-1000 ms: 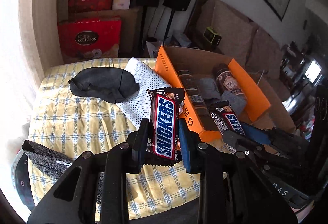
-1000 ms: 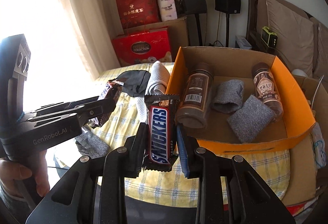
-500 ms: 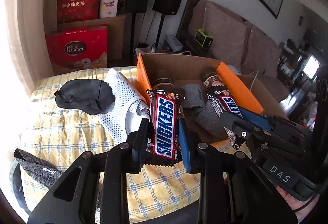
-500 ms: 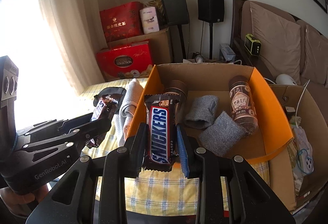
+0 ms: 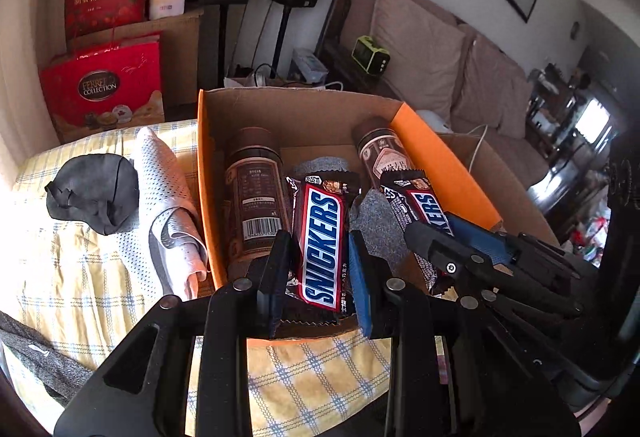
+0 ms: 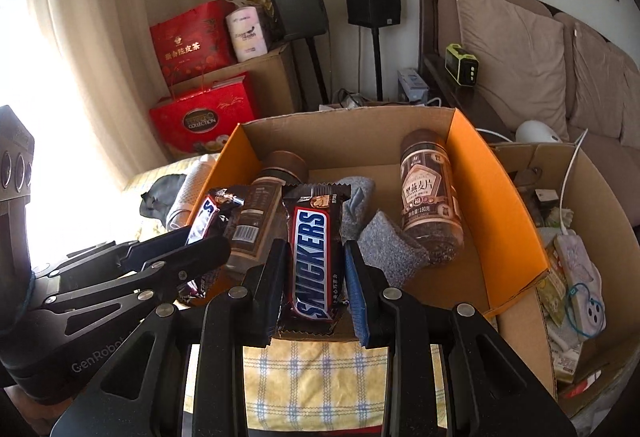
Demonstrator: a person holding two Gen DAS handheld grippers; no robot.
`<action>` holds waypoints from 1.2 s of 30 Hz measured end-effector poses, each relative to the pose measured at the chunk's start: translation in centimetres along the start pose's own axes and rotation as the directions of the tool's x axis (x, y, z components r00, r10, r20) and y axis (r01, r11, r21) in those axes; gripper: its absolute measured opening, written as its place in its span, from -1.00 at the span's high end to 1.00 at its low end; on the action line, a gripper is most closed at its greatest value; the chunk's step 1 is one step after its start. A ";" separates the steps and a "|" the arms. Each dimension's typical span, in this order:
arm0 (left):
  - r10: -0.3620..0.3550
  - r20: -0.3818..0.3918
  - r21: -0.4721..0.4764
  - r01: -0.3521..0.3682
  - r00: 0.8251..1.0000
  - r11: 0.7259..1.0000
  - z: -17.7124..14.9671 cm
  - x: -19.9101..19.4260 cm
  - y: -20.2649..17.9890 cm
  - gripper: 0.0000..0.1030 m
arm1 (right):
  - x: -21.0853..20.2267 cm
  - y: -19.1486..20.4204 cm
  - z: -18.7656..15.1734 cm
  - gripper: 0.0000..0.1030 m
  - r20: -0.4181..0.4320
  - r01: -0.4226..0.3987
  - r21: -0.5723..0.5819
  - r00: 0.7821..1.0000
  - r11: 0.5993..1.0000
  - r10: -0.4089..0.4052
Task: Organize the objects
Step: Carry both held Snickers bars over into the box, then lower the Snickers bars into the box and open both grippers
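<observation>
My left gripper [image 5: 318, 269] is shut on a Snickers bar [image 5: 322, 241] and holds it over the front of an orange cardboard box [image 5: 444, 173]. My right gripper [image 6: 314, 277] is shut on a second Snickers bar [image 6: 312, 257], also over the box's front edge [image 6: 508, 213]. Each gripper shows in the other's view: the right one [image 5: 440, 233] with its bar [image 5: 420, 205], the left one [image 6: 200, 249] with its bar [image 6: 204, 217]. In the box lie two brown jars [image 5: 252, 197] [image 6: 430, 193] and two grey folded cloths [image 6: 390, 249].
The box stands on a yellow checked cloth [image 5: 80, 277]. Left of it lie a white mesh garment [image 5: 168, 197], a black cloth [image 5: 92, 193] and a grey garment [image 5: 36, 357]. A second cardboard box [image 6: 580, 237] with cables is on the right. Red gift bags [image 5: 104, 89] stand behind.
Both grippers have moved forward and right with their Snickers bars, from over the checked cloth to over the front of the orange box. The box now looms larger in both views.
</observation>
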State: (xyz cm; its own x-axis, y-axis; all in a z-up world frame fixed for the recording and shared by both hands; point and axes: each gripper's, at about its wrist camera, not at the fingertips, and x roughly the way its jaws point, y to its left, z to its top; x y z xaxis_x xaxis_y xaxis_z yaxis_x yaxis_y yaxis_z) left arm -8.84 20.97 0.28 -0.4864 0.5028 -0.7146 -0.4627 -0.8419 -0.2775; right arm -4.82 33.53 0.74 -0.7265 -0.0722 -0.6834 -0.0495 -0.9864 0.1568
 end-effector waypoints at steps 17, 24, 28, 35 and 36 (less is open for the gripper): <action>-0.007 -0.015 -0.045 0.006 1.000 0.999 0.6 0.7 1.3 0.27 | 1.6 -2.1 -0.2 0.45 -0.032 -0.021 0.057 0.999 0.998 0.023; 0.017 0.020 -0.074 -0.015 1.000 0.997 0.7 -1.2 2.9 0.09 | 3.5 -1.1 -0.1 0.45 -0.054 -0.048 0.054 0.997 0.997 0.051; 0.028 0.025 -0.077 -0.026 0.999 0.997 0.8 -1.7 3.4 0.09 | 4.1 -0.8 0.3 0.45 -0.058 -0.037 0.035 0.998 0.999 0.039; 0.029 0.034 -0.086 -0.026 0.999 0.996 0.6 -1.6 3.6 -0.20 | 5.1 -0.7 0.7 0.45 -0.078 -0.005 0.016 0.997 1.000 0.006; 0.027 0.033 -0.087 -0.024 0.999 0.996 0.6 -1.5 3.6 -0.21 | 5.2 -0.6 0.6 0.45 -0.082 -0.002 0.012 0.997 1.000 0.003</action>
State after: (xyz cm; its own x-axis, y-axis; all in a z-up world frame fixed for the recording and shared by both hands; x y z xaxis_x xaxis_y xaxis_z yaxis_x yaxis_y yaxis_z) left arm -10.20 17.27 0.71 -0.5230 0.4860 -0.7002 -0.3848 -0.8676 -0.3148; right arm -8.99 33.83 -2.55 -0.6677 -0.0869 -0.7394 -0.0563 -0.9844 0.1665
